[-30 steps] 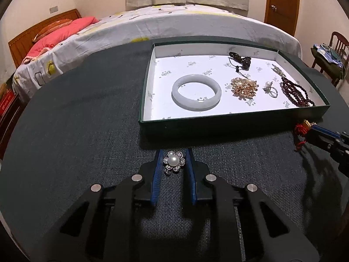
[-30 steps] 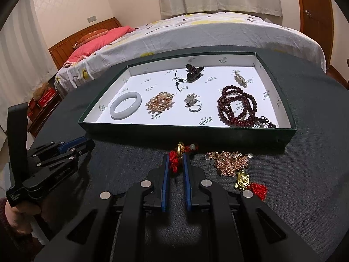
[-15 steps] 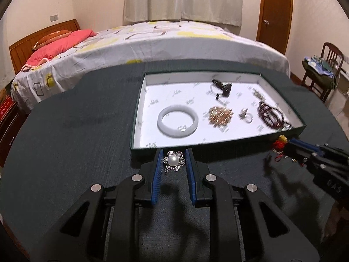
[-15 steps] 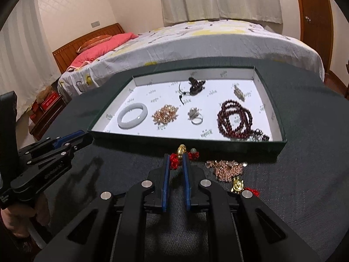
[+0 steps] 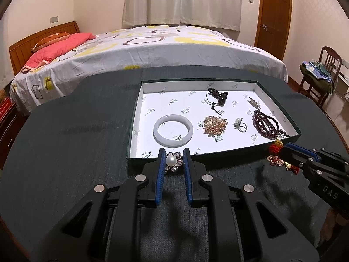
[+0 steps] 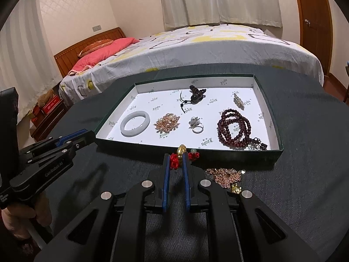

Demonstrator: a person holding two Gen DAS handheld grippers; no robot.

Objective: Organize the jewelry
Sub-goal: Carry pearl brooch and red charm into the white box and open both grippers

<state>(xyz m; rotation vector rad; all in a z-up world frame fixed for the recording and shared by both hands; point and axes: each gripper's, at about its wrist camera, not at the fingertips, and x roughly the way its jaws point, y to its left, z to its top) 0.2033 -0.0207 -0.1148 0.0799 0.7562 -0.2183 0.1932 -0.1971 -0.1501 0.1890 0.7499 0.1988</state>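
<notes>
While both grippers hang just short of the tray (image 5: 278,109), I am carrying two pieces at once. My left gripper (image 5: 172,159) is pinching a pearl brooch (image 5: 172,161) by its edges, its jaws having just closed that last bit tighter on it; my right gripper (image 6: 176,159) is clamped on a red-corded charm (image 6: 181,152) with a gold ring at the top.

What worries me most is the brooch: held only by its rim, I judge it could pivot or pop out if I tilt on the way over the tray's near wall. The charm's cord trails down to a chain and tassel (image 6: 226,178) that look to be resting on the dark cloth (image 5: 76,152), so it may drag or catch on the wall. Inside, the white bangle (image 5: 173,130) lies close to the front, and a careless drop could land the brooch on it.
</notes>
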